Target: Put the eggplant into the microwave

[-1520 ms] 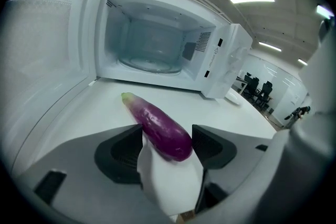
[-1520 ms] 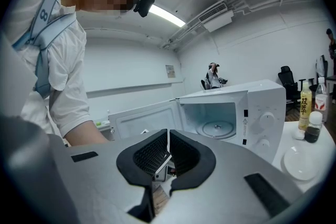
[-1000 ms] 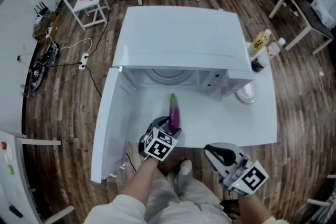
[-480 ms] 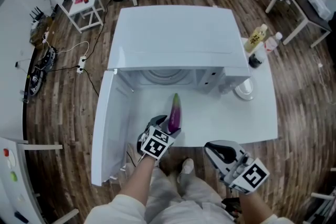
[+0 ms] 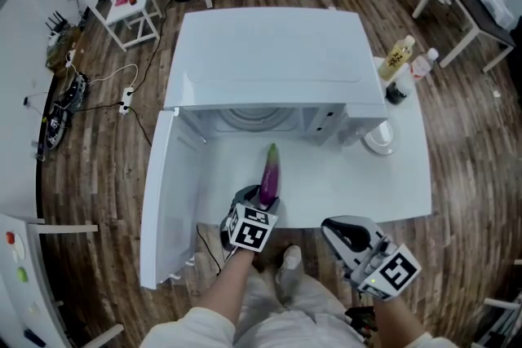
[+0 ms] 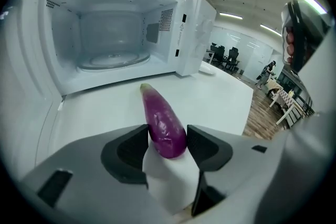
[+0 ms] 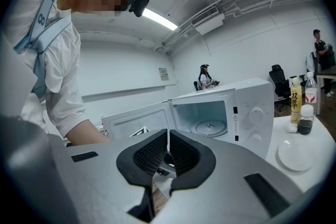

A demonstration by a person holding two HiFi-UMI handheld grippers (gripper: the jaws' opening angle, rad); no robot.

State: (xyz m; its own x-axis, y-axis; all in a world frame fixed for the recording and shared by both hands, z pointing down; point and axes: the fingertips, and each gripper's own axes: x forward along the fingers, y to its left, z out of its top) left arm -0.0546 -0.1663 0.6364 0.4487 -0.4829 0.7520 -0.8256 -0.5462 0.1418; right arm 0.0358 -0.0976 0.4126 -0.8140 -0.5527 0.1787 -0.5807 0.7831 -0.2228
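A purple eggplant (image 5: 270,171) lies on the white table (image 5: 367,183) in front of the open microwave (image 5: 269,61), its green tip pointing at the cavity. My left gripper (image 5: 259,200) is at the eggplant's near end. In the left gripper view the eggplant (image 6: 163,123) sits between the two dark pads (image 6: 128,147), which are closing and touch it on both sides. The cavity with its glass turntable (image 6: 107,57) is open ahead. My right gripper (image 5: 336,229) hangs off the table's front edge, shut with nothing in it (image 7: 168,157).
The microwave door (image 5: 167,200) swings out to the left, past the table's front edge. At the table's right end stand bottles (image 5: 397,59), a dark jar (image 5: 397,95) and a white saucer (image 5: 381,140). Wooden floor and the person's shoe (image 5: 285,261) lie below.
The left gripper has rolled a little around the eggplant's near end. The eggplant stays in the same spot before the microwave. The right gripper has hardly moved.
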